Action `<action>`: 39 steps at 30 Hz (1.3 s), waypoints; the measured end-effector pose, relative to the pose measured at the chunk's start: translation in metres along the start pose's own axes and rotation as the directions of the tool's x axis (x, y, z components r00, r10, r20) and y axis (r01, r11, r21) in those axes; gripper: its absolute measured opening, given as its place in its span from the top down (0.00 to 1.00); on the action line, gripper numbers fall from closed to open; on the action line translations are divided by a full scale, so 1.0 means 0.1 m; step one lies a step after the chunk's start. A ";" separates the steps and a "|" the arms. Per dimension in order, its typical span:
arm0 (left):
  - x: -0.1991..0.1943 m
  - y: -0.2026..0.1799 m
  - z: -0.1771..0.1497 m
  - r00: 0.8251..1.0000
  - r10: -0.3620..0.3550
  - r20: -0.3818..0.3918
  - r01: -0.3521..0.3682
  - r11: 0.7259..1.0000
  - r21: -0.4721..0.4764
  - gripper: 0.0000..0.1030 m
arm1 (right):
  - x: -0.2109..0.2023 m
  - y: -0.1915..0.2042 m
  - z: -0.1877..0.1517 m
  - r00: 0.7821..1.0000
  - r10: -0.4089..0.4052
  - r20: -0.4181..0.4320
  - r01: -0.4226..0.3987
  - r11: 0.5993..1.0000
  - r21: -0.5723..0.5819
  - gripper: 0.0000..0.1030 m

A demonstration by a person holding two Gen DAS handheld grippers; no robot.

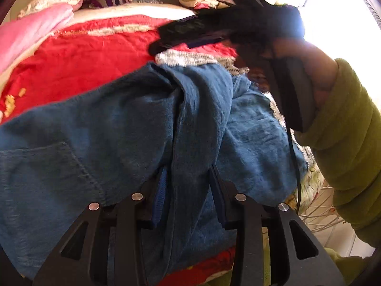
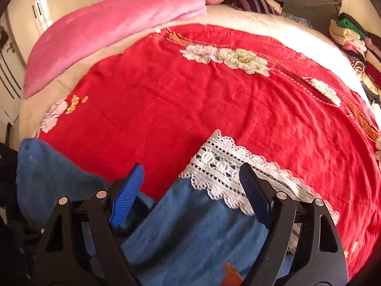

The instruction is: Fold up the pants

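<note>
Currently, pants: blue jeans (image 1: 133, 128) with a white lace hem (image 2: 228, 174), spread across the near part of the bed, over the red floral blanket (image 2: 214, 100).
Left tool: (image 1: 189, 190) clenched on a raised fold of the jeans, blue pads pressing the denim from both sides.
Right tool: (image 2: 191, 190) released, jaws wide apart, a jeans leg and its lace hem lying between them, the pads (image 2: 127, 195) not pressing it.
Right hand: (image 1: 316, 71) grips its tool's handle, in an olive-green sleeve (image 1: 350, 131).
Far side: pink blanket (image 2: 114, 28) at the far left, folded clothes (image 2: 350, 35) stacked at the far right.
</note>
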State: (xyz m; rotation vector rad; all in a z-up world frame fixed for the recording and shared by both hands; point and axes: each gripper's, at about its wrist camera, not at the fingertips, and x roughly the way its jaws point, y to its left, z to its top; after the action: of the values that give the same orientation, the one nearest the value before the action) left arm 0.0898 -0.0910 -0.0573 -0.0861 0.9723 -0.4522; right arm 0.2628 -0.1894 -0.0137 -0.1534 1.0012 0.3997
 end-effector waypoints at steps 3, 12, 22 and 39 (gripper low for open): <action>0.03 -0.05 -0.02 1.000 0.000 -0.004 0.000 1.000 0.012 0.94 | 0.22 0.01 0.08 0.999 -0.041 -0.033 0.041 0.999 0.000 0.27; -0.02 -0.12 -0.08 1.000 -0.010 0.014 0.009 0.999 0.054 0.93 | 0.28 -0.27 0.10 1.000 -0.029 -0.002 0.029 0.998 0.063 0.95; -0.17 -0.15 -0.05 0.998 0.025 0.052 -0.029 0.997 0.078 0.71 | -0.85 -0.85 -0.37 0.980 -0.023 0.199 -0.022 0.976 0.217 0.95; -0.44 -0.21 -0.10 0.991 0.045 0.122 -0.062 0.988 0.139 0.98 | -1.91 -0.96 -1.92 0.977 -0.032 0.211 -0.047 0.932 0.358 0.95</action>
State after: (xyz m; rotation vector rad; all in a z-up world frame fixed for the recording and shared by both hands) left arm 0.0536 -0.0909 -0.0234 0.0418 0.8209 -0.4611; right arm 0.0584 -0.3850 0.0392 0.2238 0.8466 0.2265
